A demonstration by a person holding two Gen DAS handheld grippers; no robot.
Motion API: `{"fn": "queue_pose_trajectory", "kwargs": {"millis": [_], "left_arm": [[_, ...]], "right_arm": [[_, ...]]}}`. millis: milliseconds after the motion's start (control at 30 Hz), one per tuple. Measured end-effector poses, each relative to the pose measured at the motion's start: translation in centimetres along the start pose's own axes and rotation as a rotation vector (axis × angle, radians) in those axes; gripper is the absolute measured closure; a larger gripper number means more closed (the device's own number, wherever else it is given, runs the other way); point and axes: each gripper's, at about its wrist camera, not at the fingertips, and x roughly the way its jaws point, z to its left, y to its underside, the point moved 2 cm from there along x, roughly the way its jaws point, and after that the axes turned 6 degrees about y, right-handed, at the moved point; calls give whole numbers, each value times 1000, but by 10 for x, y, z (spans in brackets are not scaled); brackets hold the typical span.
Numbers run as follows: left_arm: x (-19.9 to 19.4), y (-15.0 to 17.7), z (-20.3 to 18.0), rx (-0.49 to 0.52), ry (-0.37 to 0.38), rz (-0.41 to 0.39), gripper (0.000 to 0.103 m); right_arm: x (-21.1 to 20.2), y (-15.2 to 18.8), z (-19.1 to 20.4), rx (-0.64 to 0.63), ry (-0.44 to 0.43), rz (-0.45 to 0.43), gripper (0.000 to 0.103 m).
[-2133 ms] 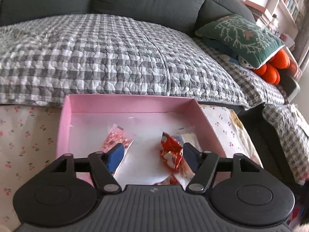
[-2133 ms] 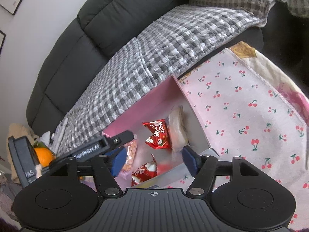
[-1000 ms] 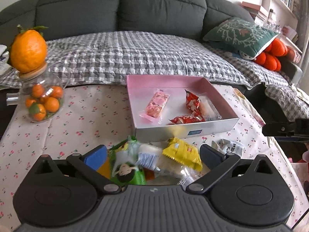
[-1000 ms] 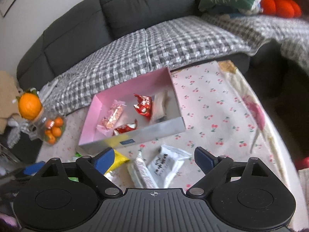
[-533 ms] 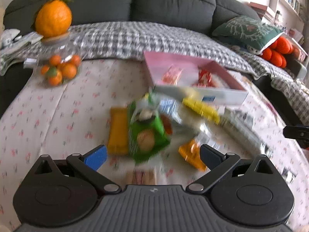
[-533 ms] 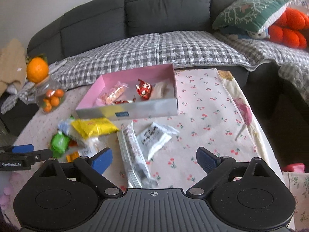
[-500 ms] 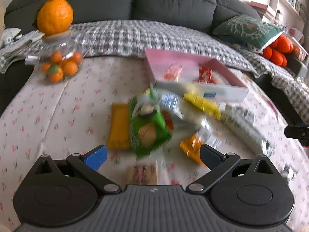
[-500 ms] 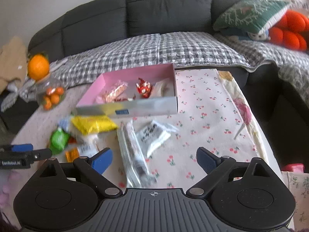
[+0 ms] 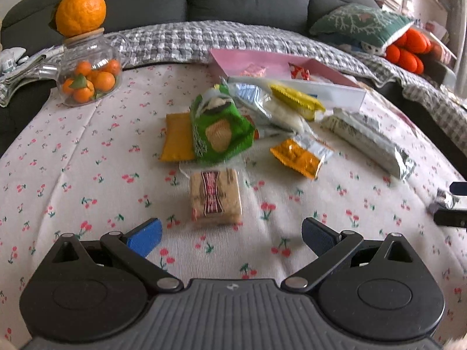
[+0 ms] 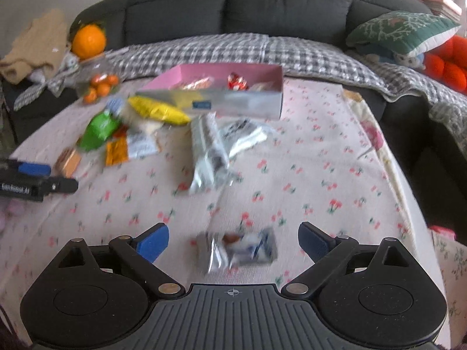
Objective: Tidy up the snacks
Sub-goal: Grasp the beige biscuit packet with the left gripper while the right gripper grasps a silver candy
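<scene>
- Left wrist view: the left gripper (image 9: 232, 237) is wide open and holds nothing. A tan cracker pack (image 9: 215, 198) with a red band lies flat on the cherry cloth (image 9: 73, 175) just ahead of it. Behind sits the pink box (image 9: 292, 67) (a pink pack and a red candy inside).
- Right wrist view: the right gripper (image 10: 233, 243) has just been opening. A small silver pack (image 10: 238, 250), blurry, lies between its jaws, not squeezed.
</scene>
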Motion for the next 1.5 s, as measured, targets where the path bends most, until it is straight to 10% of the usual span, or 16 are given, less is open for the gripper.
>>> {"fn": "queue_pose_trajectory", "kwargs": {"millis": [267, 600, 1000, 1500], "left_arm": [[-1, 3, 0, 25, -11, -19, 3], [0, -5, 3, 1, -2, -34, 32], [1, -14, 9, -38, 20, -22, 70], [-11, -18, -6, 36, 75, -53, 71]], "right_arm": [[4, 9, 2, 1, 16, 0, 0], [5, 6, -2, 16, 26, -3, 5], [3, -2, -4, 25, 32, -28, 54], [-4, -12, 1, -1, 41, -80, 58]]}}
